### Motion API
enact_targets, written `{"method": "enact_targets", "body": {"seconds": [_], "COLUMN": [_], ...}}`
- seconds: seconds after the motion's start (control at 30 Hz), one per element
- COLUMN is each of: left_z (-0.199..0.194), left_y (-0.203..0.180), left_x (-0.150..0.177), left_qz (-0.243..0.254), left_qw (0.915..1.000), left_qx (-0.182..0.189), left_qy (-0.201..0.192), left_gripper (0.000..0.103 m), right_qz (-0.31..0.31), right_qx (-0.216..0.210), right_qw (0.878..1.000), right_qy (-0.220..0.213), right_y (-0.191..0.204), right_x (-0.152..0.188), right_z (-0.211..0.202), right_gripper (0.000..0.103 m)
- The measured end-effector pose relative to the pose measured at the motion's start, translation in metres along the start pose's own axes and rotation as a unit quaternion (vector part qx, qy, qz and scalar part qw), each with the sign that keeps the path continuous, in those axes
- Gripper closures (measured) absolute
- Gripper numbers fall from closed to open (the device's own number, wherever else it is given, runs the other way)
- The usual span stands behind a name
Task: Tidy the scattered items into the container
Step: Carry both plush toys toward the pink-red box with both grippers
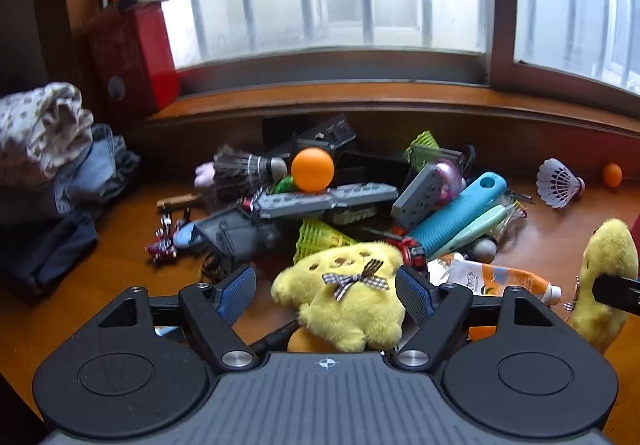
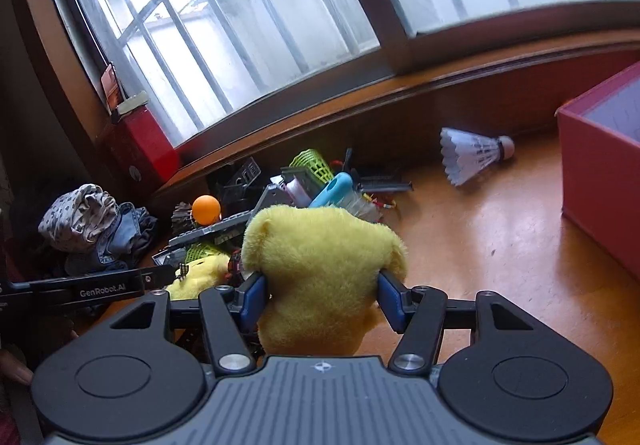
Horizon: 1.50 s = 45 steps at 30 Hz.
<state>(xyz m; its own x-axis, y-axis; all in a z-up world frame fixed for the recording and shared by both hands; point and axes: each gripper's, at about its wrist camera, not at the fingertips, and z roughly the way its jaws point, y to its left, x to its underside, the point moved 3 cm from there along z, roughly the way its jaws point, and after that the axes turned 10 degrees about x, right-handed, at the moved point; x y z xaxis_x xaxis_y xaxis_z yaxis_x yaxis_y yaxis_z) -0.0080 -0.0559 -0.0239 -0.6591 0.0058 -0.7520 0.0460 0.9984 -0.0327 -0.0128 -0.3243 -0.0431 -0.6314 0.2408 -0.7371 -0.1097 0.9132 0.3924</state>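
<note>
Plush (image 2: 320, 269) clamped between right fingers (image 2: 254, 295); left fingers (image 1: 240, 287) straddle bow-tied plush (image 1: 348, 301).

"GenRobot.AI" on left tongs (image 2: 106, 291)

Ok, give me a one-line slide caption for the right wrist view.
Right gripper clamps a yellow plush toy above the wooden floor, with the red container open at right.

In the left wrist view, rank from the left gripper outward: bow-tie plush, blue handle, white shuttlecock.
1. Bow-tie plush: between the left gripper's open jaws.
2. Blue handle: in the pile, right of centre.
3. White shuttlecock: far right, near the sill.
</note>
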Motion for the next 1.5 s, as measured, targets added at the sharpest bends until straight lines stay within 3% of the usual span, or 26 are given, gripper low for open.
{"method": "enact_targets", "body": {"seconds": [0.2, 0.43, 0.5, 0.6, 0.63, 0.7, 0.83, 1.0, 1.1, 1.17, 1.23, 1.37, 1.5], "left_z": [0.025, 0.051, 0.053, 0.057, 0.058, 0.060, 0.056, 0.034, 0.027, 0.028, 0.030, 0.032, 0.038], "left_y": [-0.003, 0.000, 0.005, 0.014, 0.016, 0.017, 0.015, 0.010, 0.008, 0.006, 0.007, 0.017, 0.032], "left_x": [-0.002, 0.004, 0.004, 0.002, 0.001, 0.000, 0.001, -0.007, -0.013, -0.013, -0.010, -0.002, 0.004], "left_qz": [0.014, 0.036, 0.033, 0.013, 0.007, 0.009, 0.023, 0.045, 0.047, 0.045, 0.040, 0.006, -0.053], "left_qw": [0.9991, 0.9980, 0.9980, 0.9972, 0.9967, 0.9962, 0.9958, 0.9952, 0.9945, 0.9950, 0.9961, 0.9983, 0.9942], "left_qx": [0.035, 0.035, 0.042, 0.063, 0.072, 0.079, 0.084, 0.087, 0.093, 0.088, 0.078, 0.057, 0.091], "left_qy": [0.018, 0.037, 0.033, 0.036, 0.037, 0.035, 0.026, -0.006, -0.015, -0.012, -0.007, 0.004, 0.020], "left_gripper": [0.022, 0.017, 0.012, 0.013, 0.016, 0.035, 0.042, 0.068, 0.076, 0.076, 0.067, 0.038, 0.033], "right_qz": [-0.009, -0.007, -0.007, -0.011, -0.013, -0.013, -0.010, -0.020, -0.024, -0.026, -0.028, -0.033, -0.031], "right_qx": [0.027, 0.053, 0.054, 0.056, 0.058, 0.062, 0.061, 0.065, 0.061, 0.056, 0.051, 0.043, 0.041], "right_qw": [1.000, 0.999, 0.998, 0.998, 0.998, 0.997, 0.998, 0.997, 0.998, 0.998, 0.998, 0.998, 0.999], "right_qy": [0.009, -0.006, -0.016, -0.030, -0.033, -0.035, -0.025, -0.030, -0.027, -0.024, -0.022, -0.014, -0.007], "right_y": [0.012, 0.022, 0.026, 0.033, 0.034, 0.037, 0.039, 0.043, 0.044, 0.043, 0.041, 0.033, 0.025], "right_x": [-0.003, -0.006, -0.007, -0.011, -0.012, -0.013, -0.011, -0.014, -0.014, -0.013, -0.013, -0.013, -0.013], "right_z": [0.016, 0.019, 0.019, 0.018, 0.018, 0.019, 0.023, 0.023, 0.023, 0.023, 0.021, 0.019, 0.017], "right_gripper": [0.043, 0.043, 0.043, 0.042, 0.042, 0.042, 0.042, 0.042, 0.042, 0.042, 0.042, 0.042, 0.042]}}
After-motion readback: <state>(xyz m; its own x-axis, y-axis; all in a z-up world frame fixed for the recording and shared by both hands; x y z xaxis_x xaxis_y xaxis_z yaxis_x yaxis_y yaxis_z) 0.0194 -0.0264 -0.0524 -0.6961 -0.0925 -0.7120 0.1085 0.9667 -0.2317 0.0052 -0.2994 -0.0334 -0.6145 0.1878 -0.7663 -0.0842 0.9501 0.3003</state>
